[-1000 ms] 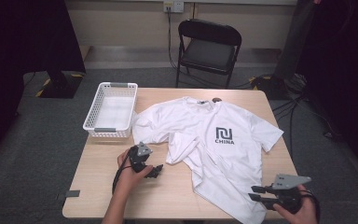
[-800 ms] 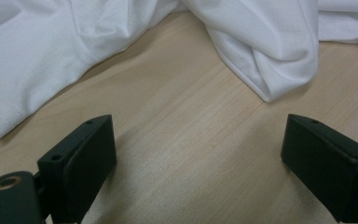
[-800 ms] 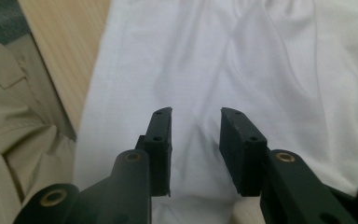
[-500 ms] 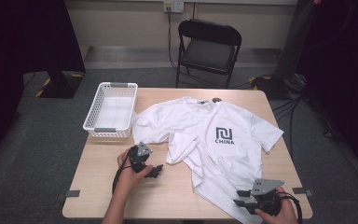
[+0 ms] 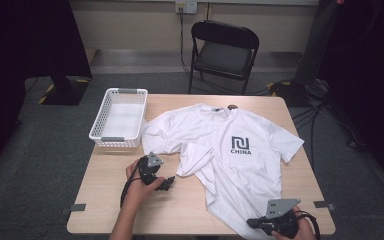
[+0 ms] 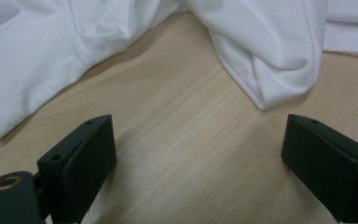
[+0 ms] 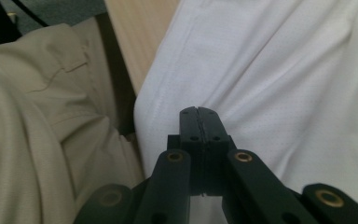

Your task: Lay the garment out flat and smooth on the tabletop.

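The shirt (image 5: 230, 155) lies spread on my counter (image 5: 105, 190), collar at 12 o'clock, hem hanging over the near edge at 6. My right tool (image 7: 199, 116) has just been closing and its jaws now meet at that hem; I cannot tell whether cloth is caught between them. My left tool (image 5: 167, 183) rests at 8 o'clock on bare wood, jaws spread, near a folded sleeve. A basket (image 5: 102, 117) sits at 10.
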Available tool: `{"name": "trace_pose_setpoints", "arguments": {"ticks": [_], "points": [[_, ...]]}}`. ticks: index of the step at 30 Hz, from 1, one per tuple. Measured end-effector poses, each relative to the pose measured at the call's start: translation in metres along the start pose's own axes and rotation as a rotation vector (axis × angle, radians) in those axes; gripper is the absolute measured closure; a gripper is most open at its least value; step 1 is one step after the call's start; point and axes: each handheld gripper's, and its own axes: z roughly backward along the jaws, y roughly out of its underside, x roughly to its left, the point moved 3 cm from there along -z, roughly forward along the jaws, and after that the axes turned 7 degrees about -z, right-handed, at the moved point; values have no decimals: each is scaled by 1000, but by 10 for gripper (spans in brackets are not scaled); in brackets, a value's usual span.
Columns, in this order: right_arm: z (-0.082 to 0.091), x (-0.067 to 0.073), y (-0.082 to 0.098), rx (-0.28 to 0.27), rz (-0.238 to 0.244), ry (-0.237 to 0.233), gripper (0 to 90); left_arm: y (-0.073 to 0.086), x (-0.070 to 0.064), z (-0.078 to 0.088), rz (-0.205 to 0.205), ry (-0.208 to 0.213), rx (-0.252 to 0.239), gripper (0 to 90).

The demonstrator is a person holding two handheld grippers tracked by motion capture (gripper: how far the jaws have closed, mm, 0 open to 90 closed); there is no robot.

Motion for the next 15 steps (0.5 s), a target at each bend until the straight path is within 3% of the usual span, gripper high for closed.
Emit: {"name": "trace_pose_setpoints", "arguments": {"ticks": [6,9,11,13,15], "points": [[1,18,-1,23,45,-111,899,0,0,0,-1,0,1,96],[7,18,-6,-28,25,-114,870,0,0,0,-1,0,1,96],[14,8,-11,-59,8,-36,783,0,0,0,-1,0,1,96],[19,-5,-14,-100,-39,-15,770,0,0,0,-1,0,1,96],[21,-21,-17,-111,-64,56,750,0,0,0,0,0,0,96]]}}
